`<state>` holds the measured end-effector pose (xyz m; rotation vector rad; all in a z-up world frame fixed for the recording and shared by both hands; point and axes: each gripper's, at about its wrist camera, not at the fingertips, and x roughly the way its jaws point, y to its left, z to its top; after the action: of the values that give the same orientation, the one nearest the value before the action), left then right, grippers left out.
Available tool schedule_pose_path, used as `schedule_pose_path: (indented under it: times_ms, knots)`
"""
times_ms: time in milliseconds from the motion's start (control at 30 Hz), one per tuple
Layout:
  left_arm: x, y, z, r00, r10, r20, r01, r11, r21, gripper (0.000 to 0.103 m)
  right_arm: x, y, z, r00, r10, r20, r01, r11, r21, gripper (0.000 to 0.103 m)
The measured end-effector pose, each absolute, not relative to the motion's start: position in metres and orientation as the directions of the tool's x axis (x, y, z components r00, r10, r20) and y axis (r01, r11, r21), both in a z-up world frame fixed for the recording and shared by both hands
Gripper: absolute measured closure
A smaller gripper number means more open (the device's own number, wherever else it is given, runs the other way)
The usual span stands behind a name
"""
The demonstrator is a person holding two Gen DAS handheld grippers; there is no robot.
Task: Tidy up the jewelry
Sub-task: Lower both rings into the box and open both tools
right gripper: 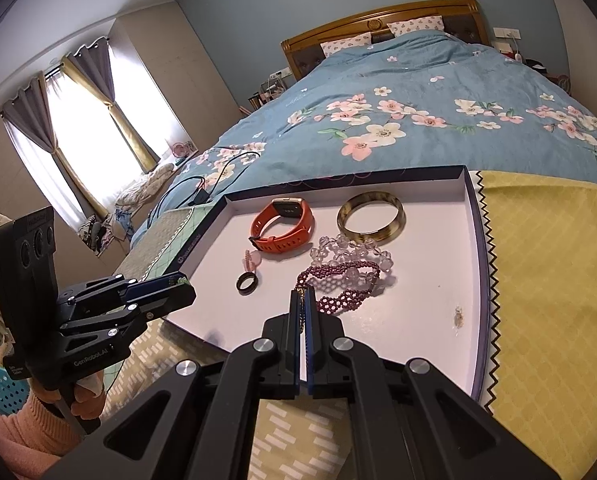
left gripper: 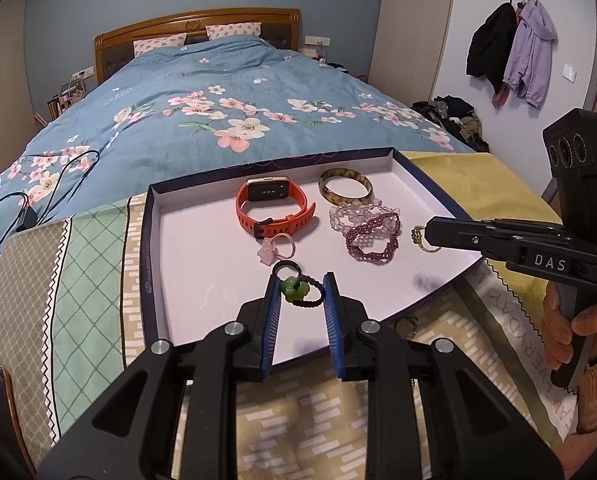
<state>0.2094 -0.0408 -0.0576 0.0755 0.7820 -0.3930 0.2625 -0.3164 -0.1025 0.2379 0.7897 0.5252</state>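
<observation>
A white-lined tray (left gripper: 202, 264) (right gripper: 480, 240) holds an orange watch (left gripper: 274, 208), a tortoiseshell bangle (left gripper: 348, 200), clear (left gripper: 354, 212) and purple bead bracelets (left gripper: 368, 246), a pink charm ring (left gripper: 268, 254) and a black ring (left gripper: 275, 269). My left gripper (left gripper: 301, 278) (right gripper: 184, 282) hovers over the tray's near part, its blue pads shut on a dark braided ring with green beads (left gripper: 294, 290). My right gripper (left gripper: 428, 230) (right gripper: 303, 294) is over the tray's right side. It is shut on a thin gold chain piece with a green stone (left gripper: 417, 235).
The tray lies on patterned cloths over the foot of a bed with a floral duvet (left gripper: 226, 92). A brassy ring (left gripper: 406, 326) rests on the cloth just outside the tray's front edge. A tiny gold item (right gripper: 458, 316) lies in the tray. Cables (left gripper: 38, 200) trail at the left.
</observation>
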Motion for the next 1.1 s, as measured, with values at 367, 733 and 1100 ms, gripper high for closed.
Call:
schedule_pose_path:
  times_ms: [367, 733, 1100]
  knots:
    - [0.225, -0.046, -0.073, 0.608, -0.316, -0.728, 0.374, 0.923, -0.089, 0.081, 0.271, -0.311, -0.109, 0.567, 0.525, -0.635, -0.354, 0.851, 0.387, 0.102]
    - [0.236, -0.051, -0.081, 0.586, -0.318, -0.745, 0.381, 0.920, -0.093, 0.081, 0.277, -0.306, -0.116, 0.550, 0.521, -0.652, -0.353, 0.853, 0.385, 0.102]
    - [0.244, -0.056, -0.091, 0.564, -0.311, -0.765, 0.382, 0.919, -0.092, 0.081, 0.282, -0.305, -0.124, 0.537, 0.511, -0.671, -0.342, 0.859, 0.381, 0.102]
